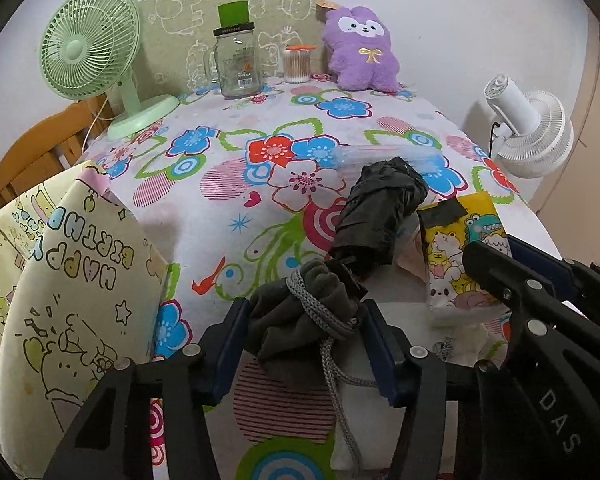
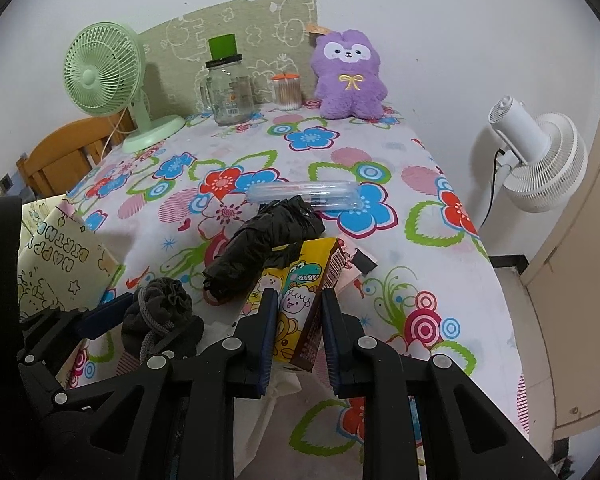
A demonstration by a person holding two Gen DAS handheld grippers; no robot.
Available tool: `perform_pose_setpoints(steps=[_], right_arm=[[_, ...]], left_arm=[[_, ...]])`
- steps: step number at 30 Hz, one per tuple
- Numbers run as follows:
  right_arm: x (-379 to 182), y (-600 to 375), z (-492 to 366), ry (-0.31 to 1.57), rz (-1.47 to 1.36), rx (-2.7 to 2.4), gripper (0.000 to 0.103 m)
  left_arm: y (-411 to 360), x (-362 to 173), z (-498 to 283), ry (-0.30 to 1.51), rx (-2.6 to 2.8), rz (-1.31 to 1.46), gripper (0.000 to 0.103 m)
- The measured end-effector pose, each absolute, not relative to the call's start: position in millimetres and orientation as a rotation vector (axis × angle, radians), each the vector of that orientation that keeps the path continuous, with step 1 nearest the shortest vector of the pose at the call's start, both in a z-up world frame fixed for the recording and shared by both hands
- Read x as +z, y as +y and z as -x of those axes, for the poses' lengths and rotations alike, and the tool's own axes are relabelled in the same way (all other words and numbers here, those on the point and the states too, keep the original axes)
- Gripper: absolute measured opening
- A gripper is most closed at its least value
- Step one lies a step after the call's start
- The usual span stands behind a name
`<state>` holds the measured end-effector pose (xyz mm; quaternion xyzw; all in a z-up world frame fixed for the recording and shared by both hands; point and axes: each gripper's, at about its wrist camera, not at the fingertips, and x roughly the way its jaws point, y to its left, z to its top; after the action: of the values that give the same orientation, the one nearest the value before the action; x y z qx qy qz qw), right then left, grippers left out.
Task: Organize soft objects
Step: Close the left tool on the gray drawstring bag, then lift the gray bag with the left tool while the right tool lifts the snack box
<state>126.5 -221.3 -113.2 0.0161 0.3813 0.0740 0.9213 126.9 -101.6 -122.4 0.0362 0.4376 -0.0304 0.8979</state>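
With your left gripper [image 1: 304, 344] closed on the grey drawstring pouch [image 1: 300, 312] and your right gripper [image 2: 299, 338] clamping the cartoon tissue pack [image 2: 296, 300] at the table's [image 1: 204, 232] near edge, lifting risks snagging the cord [image 1: 336, 384].

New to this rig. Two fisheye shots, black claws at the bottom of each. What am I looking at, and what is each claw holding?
No robot arm here: a person carries a two-finger gripper in each hand, each with a fisheye camera looking along its fingers.

The left wrist view shows the left gripper closed around a grey drawstring pouch. The right wrist view shows the right gripper clamped on a yellow cartoon tissue pack.

On the flowered tablecloth between them lies a folded black umbrella, with a clear plastic case behind it. At the back: a green fan, a glass jar, a cotton-swab tub and a purple plush. A birthday gift bag stands on the left.
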Motion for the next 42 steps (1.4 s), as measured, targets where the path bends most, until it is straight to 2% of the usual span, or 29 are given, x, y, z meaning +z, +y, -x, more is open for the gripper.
perform_pose_setpoints(steps=[13, 42], right_arm=[[-106, -220, -114, 0.773, -0.050, 0.171, 0.024], [-58, -215, -61, 0.664, -0.051, 0.151, 0.023]], left_arm=[[-107, -111, -109, 0.882, -0.084, -0.100, 0.049], [-109, -59, -60, 0.751, -0.116, -0.125, 0.047]])
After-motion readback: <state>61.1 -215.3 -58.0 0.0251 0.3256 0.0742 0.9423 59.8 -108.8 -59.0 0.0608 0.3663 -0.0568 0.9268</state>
